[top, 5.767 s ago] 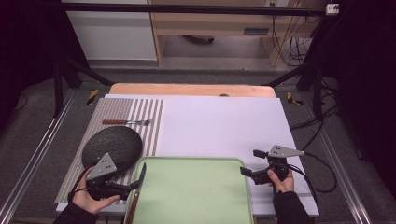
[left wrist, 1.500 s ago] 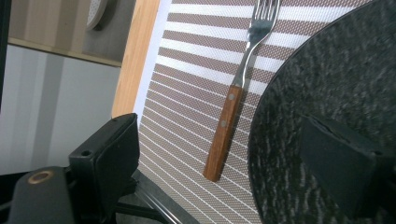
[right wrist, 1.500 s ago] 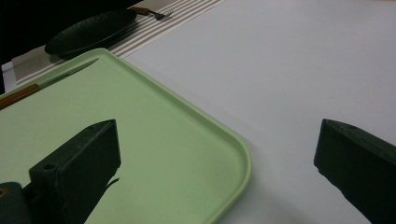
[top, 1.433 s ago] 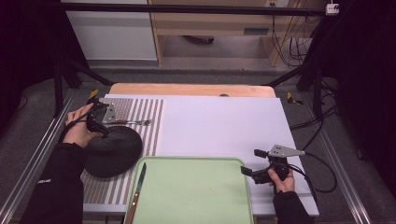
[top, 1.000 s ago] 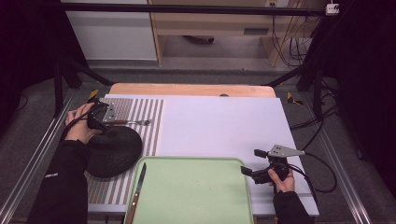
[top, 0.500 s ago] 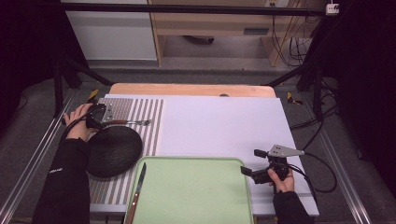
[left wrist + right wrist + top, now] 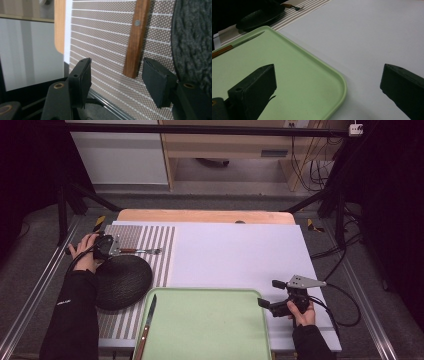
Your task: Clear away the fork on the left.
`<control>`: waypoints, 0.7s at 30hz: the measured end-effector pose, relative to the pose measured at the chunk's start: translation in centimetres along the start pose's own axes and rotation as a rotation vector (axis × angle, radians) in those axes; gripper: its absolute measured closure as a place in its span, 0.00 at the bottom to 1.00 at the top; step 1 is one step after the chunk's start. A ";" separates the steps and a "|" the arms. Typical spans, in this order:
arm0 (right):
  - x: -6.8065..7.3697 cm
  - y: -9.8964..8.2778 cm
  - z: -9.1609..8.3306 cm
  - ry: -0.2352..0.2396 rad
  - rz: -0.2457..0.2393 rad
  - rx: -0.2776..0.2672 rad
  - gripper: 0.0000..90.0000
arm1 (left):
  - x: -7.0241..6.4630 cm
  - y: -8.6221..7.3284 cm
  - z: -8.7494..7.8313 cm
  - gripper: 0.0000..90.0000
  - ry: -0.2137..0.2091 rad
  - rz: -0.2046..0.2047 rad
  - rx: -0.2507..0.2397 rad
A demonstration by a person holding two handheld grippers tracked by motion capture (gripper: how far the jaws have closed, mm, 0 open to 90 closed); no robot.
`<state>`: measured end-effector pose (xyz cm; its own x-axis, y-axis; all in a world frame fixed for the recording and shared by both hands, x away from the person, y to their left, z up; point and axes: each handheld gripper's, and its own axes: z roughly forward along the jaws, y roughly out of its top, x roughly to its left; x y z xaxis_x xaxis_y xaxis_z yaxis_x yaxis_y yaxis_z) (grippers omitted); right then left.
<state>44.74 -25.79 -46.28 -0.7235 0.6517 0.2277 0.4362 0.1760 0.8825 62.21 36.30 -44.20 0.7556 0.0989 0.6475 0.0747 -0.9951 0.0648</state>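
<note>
Left gripper (image 7: 117, 72) fingers just closing, nothing pressed; right gripper (image 7: 328, 82) fingers wide apart.

SETTING: I am working in a lab-style recording bay | SIGNS: a black metal frame (image 7: 200, 128) is boxing in the white table (image 7: 240, 255), loose cables (image 7: 305, 165) are trailing behind, dark curtains (image 7: 390, 195) are closing off the sides

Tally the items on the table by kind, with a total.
Cutlery: 2 (fork, knife)
Plates: 1 (dark plate)
Trays: 1 (green tray)
Placemats: 1 (striped placemat)
Total: 5
</note>
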 end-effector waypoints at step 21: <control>0.0 0.0 0.0 0.000 -0.002 0.000 0.01 | -0.5 0.8 1.1 0.52 0.020 -0.002 -0.024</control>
<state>44.76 -25.83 -46.26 -0.7244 0.6513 0.2262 0.4350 0.1772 0.8828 62.62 35.42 -45.28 0.7421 0.1007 0.6627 0.0603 -0.9947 0.0836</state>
